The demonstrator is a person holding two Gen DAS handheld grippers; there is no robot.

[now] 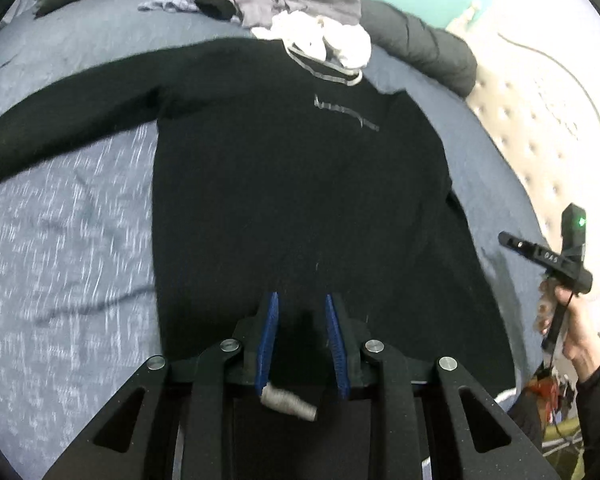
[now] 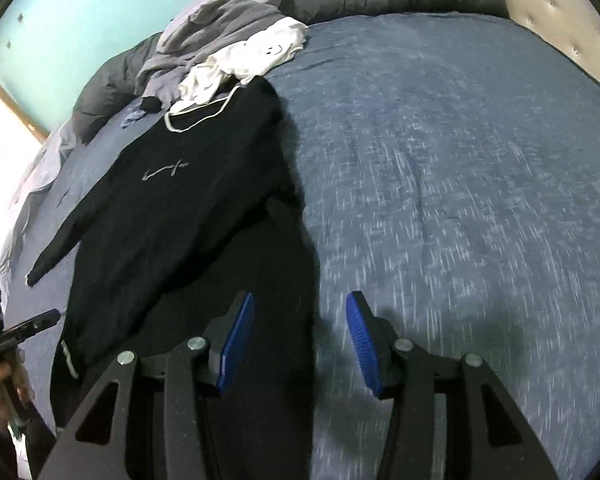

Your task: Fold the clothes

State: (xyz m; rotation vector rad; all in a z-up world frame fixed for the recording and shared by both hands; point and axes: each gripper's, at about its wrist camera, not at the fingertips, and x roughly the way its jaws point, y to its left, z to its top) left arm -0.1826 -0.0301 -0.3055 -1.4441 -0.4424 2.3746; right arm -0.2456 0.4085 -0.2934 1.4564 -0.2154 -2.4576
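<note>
Below both parted tongs lies the black sweater.

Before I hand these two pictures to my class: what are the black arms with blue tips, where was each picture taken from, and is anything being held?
No robot here: a person carries a hand-held two-finger gripper in each hand, each with a camera looking along its fingers. One picture comes from the left gripper, the other from the right gripper. A black sweater lies flat on a blue bedsheet, one sleeve spread out, the other folded in. Crumpled white and grey clothes lie beyond its collar. Both grippers are open and hold nothing.
</note>
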